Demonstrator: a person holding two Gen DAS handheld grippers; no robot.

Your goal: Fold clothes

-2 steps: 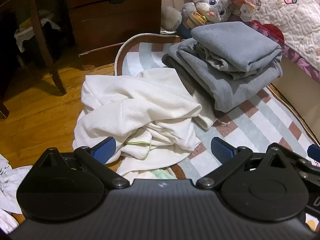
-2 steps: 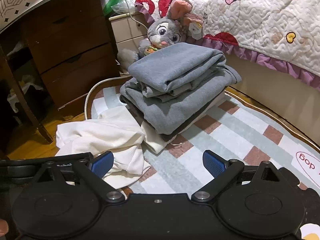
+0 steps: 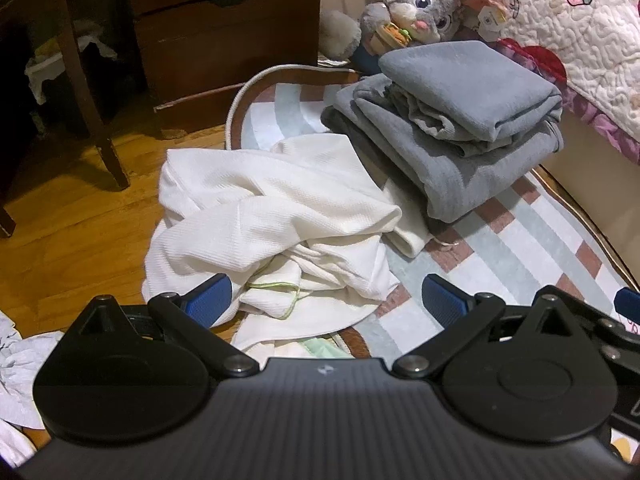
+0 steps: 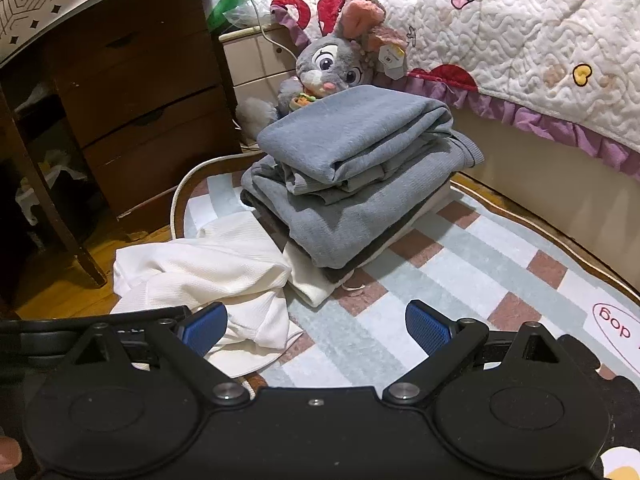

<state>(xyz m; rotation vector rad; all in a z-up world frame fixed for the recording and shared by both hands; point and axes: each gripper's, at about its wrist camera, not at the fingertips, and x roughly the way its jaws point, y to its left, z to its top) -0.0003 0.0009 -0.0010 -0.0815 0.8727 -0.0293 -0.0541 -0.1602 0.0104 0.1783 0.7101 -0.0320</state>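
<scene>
A crumpled white garment (image 3: 272, 216) (image 4: 208, 268) lies half on the checked rug (image 3: 500, 248) (image 4: 460, 272) and half on the wooden floor. Behind it stands a stack of folded grey clothes (image 3: 452, 120) (image 4: 352, 176) on the rug. My left gripper (image 3: 324, 300) hovers just above the white garment's near edge, blue pads wide apart, nothing between them. My right gripper (image 4: 316, 326) is open too, over the rug beside the white garment, holding nothing.
A grey plush rabbit (image 3: 420, 4) (image 4: 340, 64) leans behind the stack against a bed with a quilted cover (image 4: 520, 32). A dark wooden dresser (image 3: 224, 48) (image 4: 136, 96) and a chair leg (image 3: 92, 92) stand at the left. More pale cloth (image 3: 16, 364) lies at the lower left.
</scene>
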